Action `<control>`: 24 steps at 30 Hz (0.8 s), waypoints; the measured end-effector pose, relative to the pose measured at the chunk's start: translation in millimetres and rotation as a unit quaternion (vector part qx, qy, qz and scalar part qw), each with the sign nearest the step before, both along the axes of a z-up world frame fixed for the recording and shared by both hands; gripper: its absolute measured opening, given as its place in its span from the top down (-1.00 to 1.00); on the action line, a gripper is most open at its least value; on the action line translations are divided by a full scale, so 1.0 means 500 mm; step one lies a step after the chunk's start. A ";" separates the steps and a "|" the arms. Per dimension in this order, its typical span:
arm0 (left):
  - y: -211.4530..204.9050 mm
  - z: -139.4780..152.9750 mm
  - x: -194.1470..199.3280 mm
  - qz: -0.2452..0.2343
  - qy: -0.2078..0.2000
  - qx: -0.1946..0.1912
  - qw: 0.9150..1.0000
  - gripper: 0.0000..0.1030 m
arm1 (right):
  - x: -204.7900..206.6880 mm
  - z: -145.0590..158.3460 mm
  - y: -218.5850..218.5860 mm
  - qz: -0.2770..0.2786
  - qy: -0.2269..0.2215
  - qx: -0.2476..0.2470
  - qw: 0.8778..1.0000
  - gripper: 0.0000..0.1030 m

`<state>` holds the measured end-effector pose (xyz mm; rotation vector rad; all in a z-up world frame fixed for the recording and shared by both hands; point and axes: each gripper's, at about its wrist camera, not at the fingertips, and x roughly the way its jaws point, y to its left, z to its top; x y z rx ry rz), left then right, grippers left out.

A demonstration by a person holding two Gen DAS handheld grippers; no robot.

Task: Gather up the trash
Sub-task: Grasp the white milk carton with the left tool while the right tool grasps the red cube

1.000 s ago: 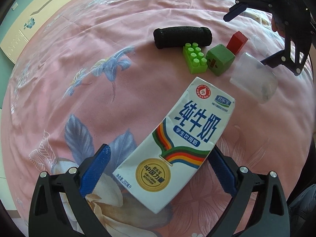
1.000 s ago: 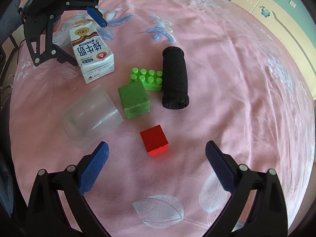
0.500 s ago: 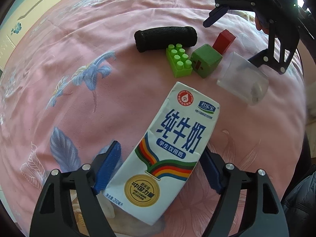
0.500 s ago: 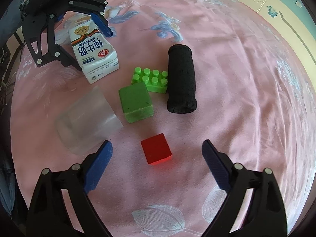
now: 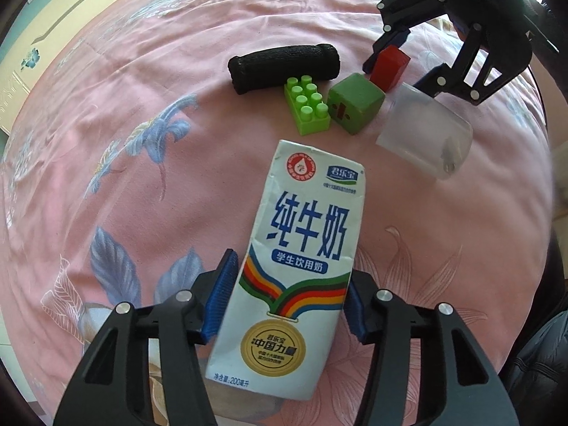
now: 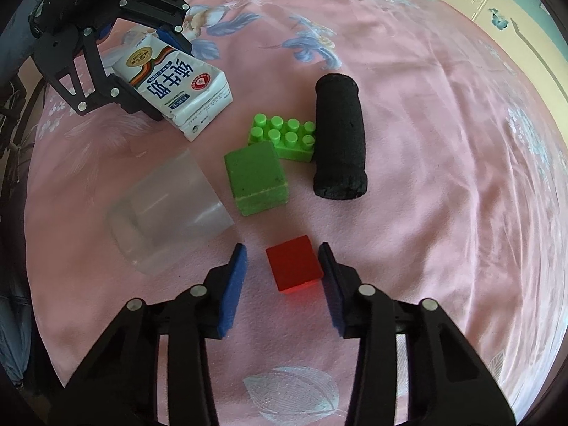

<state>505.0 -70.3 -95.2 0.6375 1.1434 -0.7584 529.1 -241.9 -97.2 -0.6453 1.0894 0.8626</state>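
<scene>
A white milk carton [image 5: 301, 248] with blue lettering lies flat on the pink flowered sheet [image 5: 142, 71]. My left gripper [image 5: 291, 269] straddles its lower half. The jaws are closing, and both blue pads [image 5: 220, 294] touch the carton's long sides. The right wrist view shows the same grip, left gripper [image 6: 167, 78] on the carton [image 6: 177, 85] at the top left. A small red cube [image 6: 293, 268] sits between the closing jaws of my right gripper [image 6: 282, 254]. Its right pad [image 6: 330, 284] meets the cube, while a gap remains at the left pad.
A clear plastic cup [image 6: 167, 209] lies on its side left of the red cube. Behind it are a green cube [image 6: 255, 177], a green studded brick [image 6: 284, 135] and a black roll [image 6: 339, 135]. A pale cabinet [image 6: 497, 10] stands beyond the sheet.
Both grippers went from wide open to narrow. The left jaws came in against the carton's sides. The right jaws came in around the red cube, which now lies between them.
</scene>
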 end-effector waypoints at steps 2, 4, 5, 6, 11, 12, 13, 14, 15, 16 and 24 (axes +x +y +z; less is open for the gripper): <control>0.000 0.000 -0.003 -0.001 -0.002 0.000 1.000 -0.08 | -0.002 0.000 -0.003 -0.001 0.001 -0.003 1.000 0.27; 0.003 0.001 -0.007 0.004 0.001 -0.001 1.000 -0.06 | -0.002 0.000 -0.003 -0.002 0.004 -0.004 1.000 0.40; 0.002 0.001 -0.009 0.002 -0.001 0.000 1.000 -0.05 | -0.003 0.001 -0.003 -0.003 0.005 -0.006 1.000 0.42; 0.002 0.001 -0.010 0.003 -0.003 0.001 1.000 -0.05 | -0.003 0.002 -0.003 -0.003 0.006 -0.005 1.000 0.45; 0.003 -0.001 -0.013 0.012 -0.002 0.000 1.000 -0.03 | -0.007 0.000 -0.004 -0.011 0.007 -0.010 1.000 0.60; 0.003 0.000 -0.014 0.015 -0.001 0.000 1.000 -0.03 | -0.011 0.000 -0.004 -0.011 0.006 -0.010 1.000 0.60; 0.003 0.000 -0.015 0.018 -0.001 0.000 1.000 -0.03 | -0.011 -0.001 -0.004 -0.011 0.006 -0.010 1.000 0.60; 0.003 0.000 -0.016 0.019 -0.002 0.001 1.000 -0.03 | -0.013 -0.001 -0.004 -0.012 0.006 -0.010 1.000 0.60; 0.004 0.000 -0.018 0.020 -0.004 0.002 1.000 -0.03 | -0.013 -0.001 -0.004 -0.012 0.007 -0.010 1.000 0.60; 0.004 0.000 -0.018 0.021 -0.005 0.002 1.000 -0.03 | -0.013 -0.001 -0.004 -0.012 0.007 -0.010 1.000 0.60; 0.004 0.012 -0.032 0.019 -0.012 0.010 1.000 -0.03 | -0.029 0.016 -0.021 -0.019 0.005 -0.012 1.000 0.60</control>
